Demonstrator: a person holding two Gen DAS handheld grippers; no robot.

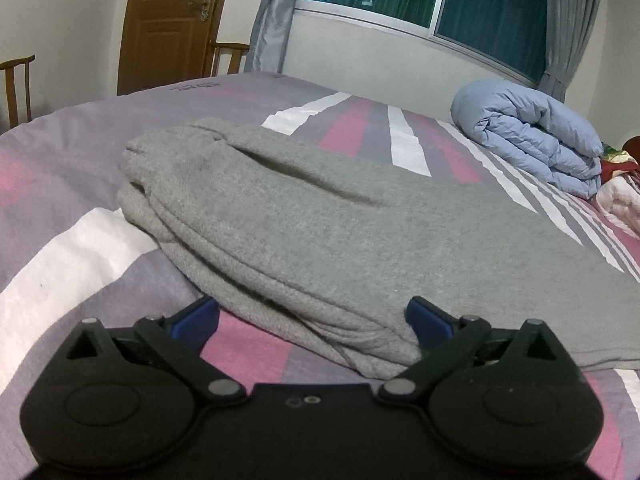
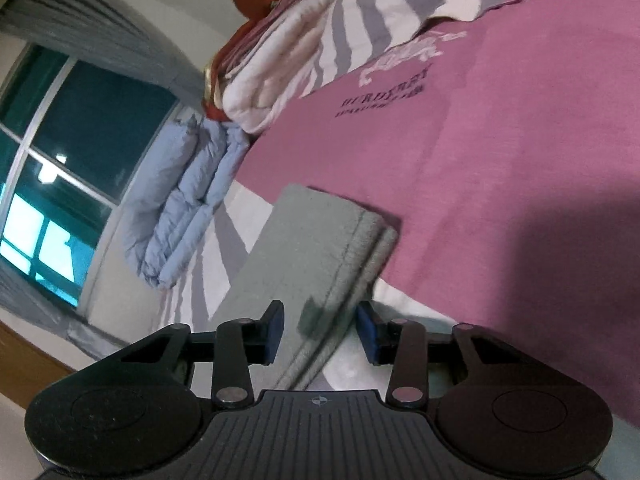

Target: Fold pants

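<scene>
Grey sweatpants (image 1: 320, 232) lie folded in several layers on the striped bed (image 1: 80, 248). My left gripper (image 1: 312, 320) is wide open at the near corner of the stack, its blue pads (image 1: 430, 322) on either side of the folded edge, not clamping it. In the right wrist view the grey pants (image 2: 312, 256) run between the fingers of my right gripper (image 2: 320, 334), which stands open around the hemmed edge. The view is tilted. The pads (image 2: 368, 332) sit close to the cloth without squeezing it.
A rolled light-blue duvet (image 1: 532, 136) lies at the far right of the bed, with folded white and red bedding (image 2: 272, 64) beside it. A window with grey curtains (image 1: 568, 20), a wooden door (image 1: 172, 20) and chairs (image 1: 18, 88) stand beyond the bed.
</scene>
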